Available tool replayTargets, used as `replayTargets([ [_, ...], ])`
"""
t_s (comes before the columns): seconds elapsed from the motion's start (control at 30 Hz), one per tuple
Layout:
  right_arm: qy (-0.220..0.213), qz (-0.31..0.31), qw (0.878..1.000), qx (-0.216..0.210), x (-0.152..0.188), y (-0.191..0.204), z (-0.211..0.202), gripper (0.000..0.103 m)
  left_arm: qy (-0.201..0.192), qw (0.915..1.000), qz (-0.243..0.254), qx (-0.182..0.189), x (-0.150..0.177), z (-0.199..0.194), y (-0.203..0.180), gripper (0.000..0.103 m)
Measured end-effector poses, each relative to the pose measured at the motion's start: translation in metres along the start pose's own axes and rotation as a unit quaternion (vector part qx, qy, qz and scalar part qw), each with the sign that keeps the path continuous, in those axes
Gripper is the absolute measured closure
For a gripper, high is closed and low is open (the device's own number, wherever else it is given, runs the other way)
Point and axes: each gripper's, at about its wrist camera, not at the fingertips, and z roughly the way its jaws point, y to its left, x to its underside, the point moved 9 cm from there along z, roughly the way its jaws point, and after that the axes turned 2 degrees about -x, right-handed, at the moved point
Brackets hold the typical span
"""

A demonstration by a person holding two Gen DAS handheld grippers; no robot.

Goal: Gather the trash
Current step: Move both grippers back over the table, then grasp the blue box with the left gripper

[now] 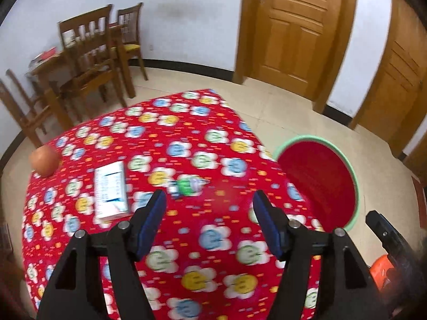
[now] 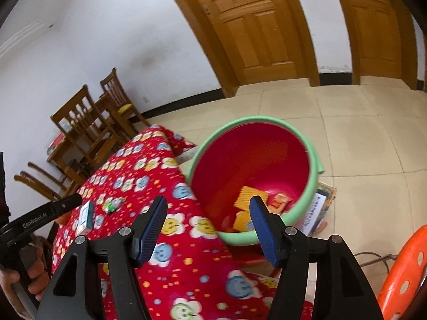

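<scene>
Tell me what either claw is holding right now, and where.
Nothing. The left claw and right claw are both open, with nothing between their pads.

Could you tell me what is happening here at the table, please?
A person is clearing trash with a hand-held gripper in each hand. Both the left hand-held gripper and the right hand-held gripper are open and empty. Orange wrappers lie in the red bucket. A small bottle, a white box and an orange ball remain on the tablecloth.
</scene>
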Motion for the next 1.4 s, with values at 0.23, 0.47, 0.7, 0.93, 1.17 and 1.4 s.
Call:
replayTargets([
  [0.23,0.015,-0.026,0.999,-0.015,0.007,0.036,0.014,0.037,0.002,0.9983,-0.038,-0.043,0.005,-0.003,0.064,0.036],
  [0.47,0.033,-0.042,0.998,-0.02,0.014,0.056,0.029,0.036,0.026,0.9937,-0.077,-0.077,0.014,0.02,0.117,0.033],
  [0.7,0.053,-0.056,0.997,-0.014,0.021,0.069,0.047,0.036,0.064,0.9894,-0.109,-0.071,0.029,0.06,0.14,0.033],
  [0.93,0.07,-0.067,0.995,-0.006,0.027,0.079,0.062,0.036,0.087,0.9882,-0.112,-0.059,0.039,0.09,0.141,0.031],
  [1.17,0.084,-0.082,0.993,-0.002,0.032,0.094,0.078,0.036,0.089,0.9889,-0.105,-0.057,0.04,0.104,0.14,0.031],
  [1.4,0.104,-0.098,0.99,-0.004,0.04,0.113,0.096,0.036,0.059,0.9914,-0.107,-0.047,0.034,0.105,0.145,0.039],
])
